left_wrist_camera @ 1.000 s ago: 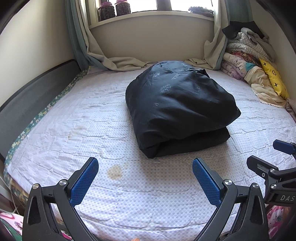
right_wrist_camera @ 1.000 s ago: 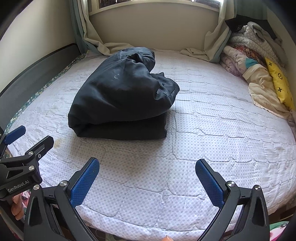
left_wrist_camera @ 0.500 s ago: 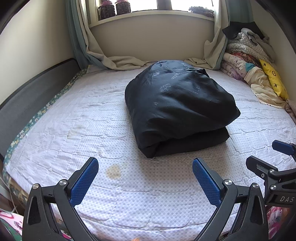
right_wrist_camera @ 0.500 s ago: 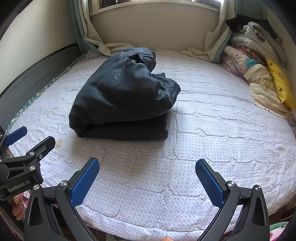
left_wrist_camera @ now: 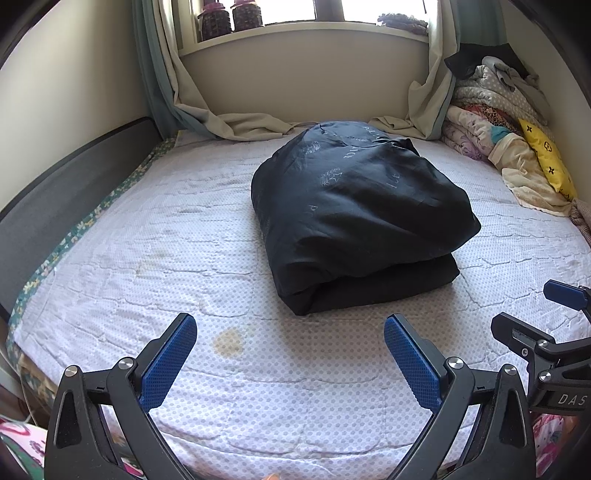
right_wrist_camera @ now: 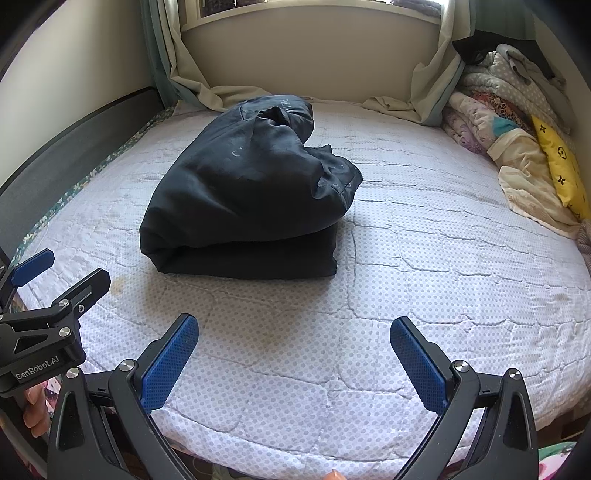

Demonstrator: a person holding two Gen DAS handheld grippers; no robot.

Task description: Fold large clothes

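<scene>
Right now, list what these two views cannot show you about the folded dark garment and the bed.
- Folded dark garment: far side and inner layers hidden by its own bulk, both views.
- Pale lettering on it: too small and creased to read.
- Bed: near edge covered by the left gripper and right gripper fingers.
- Bedding pile: cropped by the right edge.

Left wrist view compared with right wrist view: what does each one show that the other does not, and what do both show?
Only the left wrist view shows the jars on the windowsill and pale print on the dark folded garment. Only the right wrist view shows the garment's bunched open edge and fingers holding the left gripper. Both show the bed, the yellow pillow, and open jaws.
</scene>
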